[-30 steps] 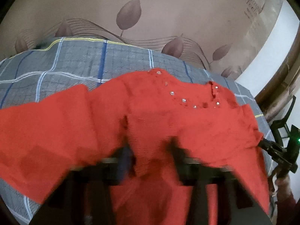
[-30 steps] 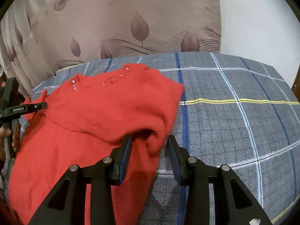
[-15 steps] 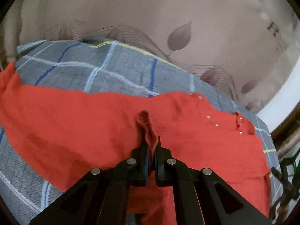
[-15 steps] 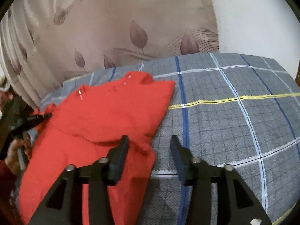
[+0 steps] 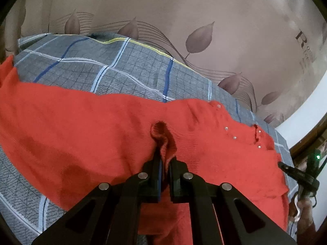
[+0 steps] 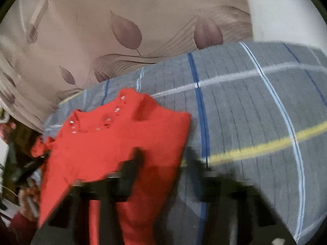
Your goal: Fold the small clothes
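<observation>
A small red knitted sweater with shiny studs at the neckline lies spread on the grey plaid bedcover. My left gripper is shut on a pinched fold of the sweater near its middle. The sweater also shows in the right wrist view, one side folded over. My right gripper is open and empty, blurred, above the sweater's right edge, its left finger over the red knit and its right finger over the bedcover. The right gripper also shows at the right edge of the left wrist view.
A beige curtain with leaf print hangs behind the bed. A white wall stands at the back right. Bare plaid bedcover lies right of the sweater. The bed's edge falls away at the left in the right wrist view.
My left gripper closed on a fold of the sweater and drew it leftwards. My right gripper let go of the sweater's folded edge, opened wider and pulled back upwards.
</observation>
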`<state>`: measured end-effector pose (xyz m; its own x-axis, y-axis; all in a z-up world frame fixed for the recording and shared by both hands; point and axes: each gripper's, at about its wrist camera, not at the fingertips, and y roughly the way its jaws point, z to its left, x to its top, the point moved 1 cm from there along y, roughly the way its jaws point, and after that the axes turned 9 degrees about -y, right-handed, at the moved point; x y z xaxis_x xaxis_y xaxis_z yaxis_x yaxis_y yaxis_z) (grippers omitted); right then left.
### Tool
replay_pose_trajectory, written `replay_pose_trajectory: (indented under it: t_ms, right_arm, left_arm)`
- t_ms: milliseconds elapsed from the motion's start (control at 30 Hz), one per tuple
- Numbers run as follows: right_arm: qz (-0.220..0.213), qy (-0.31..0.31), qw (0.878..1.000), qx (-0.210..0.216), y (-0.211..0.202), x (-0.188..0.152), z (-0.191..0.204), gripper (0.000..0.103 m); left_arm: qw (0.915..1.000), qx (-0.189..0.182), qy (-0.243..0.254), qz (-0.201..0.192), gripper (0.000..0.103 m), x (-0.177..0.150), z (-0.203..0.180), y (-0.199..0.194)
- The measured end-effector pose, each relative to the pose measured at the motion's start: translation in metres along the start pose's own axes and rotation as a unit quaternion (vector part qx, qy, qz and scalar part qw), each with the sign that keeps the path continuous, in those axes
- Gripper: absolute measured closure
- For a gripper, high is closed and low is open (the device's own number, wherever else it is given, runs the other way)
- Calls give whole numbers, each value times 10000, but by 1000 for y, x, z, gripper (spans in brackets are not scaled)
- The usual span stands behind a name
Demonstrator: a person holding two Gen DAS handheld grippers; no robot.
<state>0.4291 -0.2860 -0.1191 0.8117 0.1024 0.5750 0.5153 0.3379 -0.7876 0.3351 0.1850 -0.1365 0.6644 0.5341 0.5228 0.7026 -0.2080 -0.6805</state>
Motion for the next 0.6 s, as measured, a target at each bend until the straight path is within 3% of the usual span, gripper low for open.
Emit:
replay_pose_trajectory:
  t_ms: [100, 200, 267, 400, 500, 600]
  right_arm:
    - [-344, -227, 9970, -659, -14, 9, 1, 101]
    - [-311, -190, 9970, -678, -16, 5, -8, 101]
    - [-192, 26, 9990, -401, -15, -3, -21, 100]
    - [-792, 486, 9948, 427, -54, -24, -27, 94]
    - [-790, 15, 9956, 506, -69, -38, 4, 94]
    - [-386, -851, 9953, 253, -64, -54, 44, 94]
  left_arm:
    - [10000, -24, -28, 5, 97, 0, -1, 1]
    - [10000, -32, -28, 18, 97, 0, 2, 0]
    - [10000, -34, -30, 13, 97, 0, 3, 0]
    - [10000, -36, -34, 16, 97, 0, 3, 1]
    - [10000, -42, -39, 17, 97, 0, 3, 1]
    - [10000, -41, -41, 17, 97, 0, 2, 1]
